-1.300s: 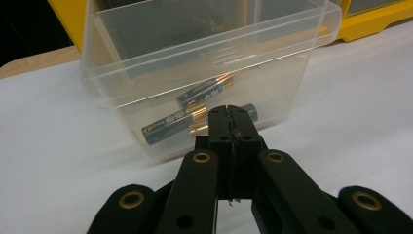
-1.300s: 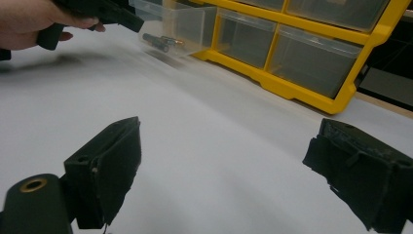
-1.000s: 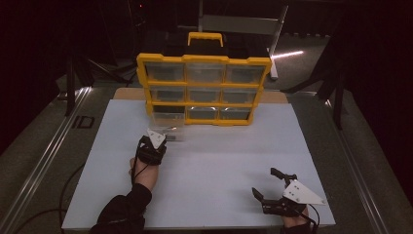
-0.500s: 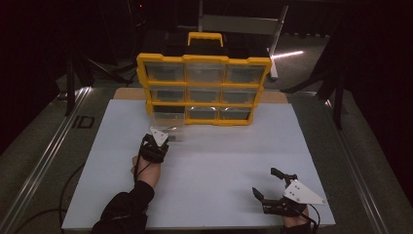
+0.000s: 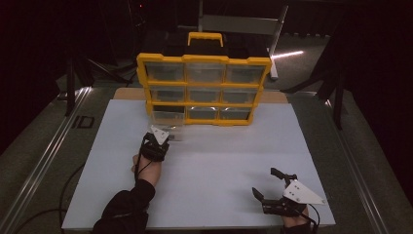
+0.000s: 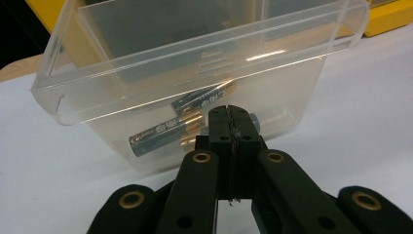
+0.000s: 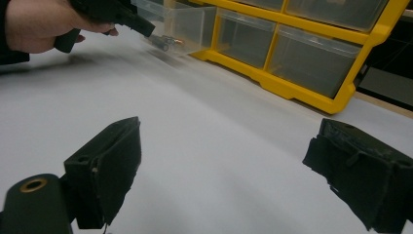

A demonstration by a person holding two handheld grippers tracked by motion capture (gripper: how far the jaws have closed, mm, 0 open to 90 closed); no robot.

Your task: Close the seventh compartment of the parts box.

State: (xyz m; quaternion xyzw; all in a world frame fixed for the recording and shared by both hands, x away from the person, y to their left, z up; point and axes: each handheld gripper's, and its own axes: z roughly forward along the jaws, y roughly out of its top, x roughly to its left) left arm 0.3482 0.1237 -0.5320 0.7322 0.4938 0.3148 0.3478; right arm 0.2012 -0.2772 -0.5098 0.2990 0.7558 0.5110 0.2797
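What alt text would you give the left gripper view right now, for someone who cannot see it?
The left gripper, jaws shut, is at the front wall of a clear plastic drawer that stands on the white table. Batteries lie inside the drawer, just behind the jaws; a yellow organizer shows at the upper right.

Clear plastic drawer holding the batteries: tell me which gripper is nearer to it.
Left. The left gripper, jaws shut, sits right at the clear plastic drawer's front wall. The right gripper rests far off, at the white table's near right.
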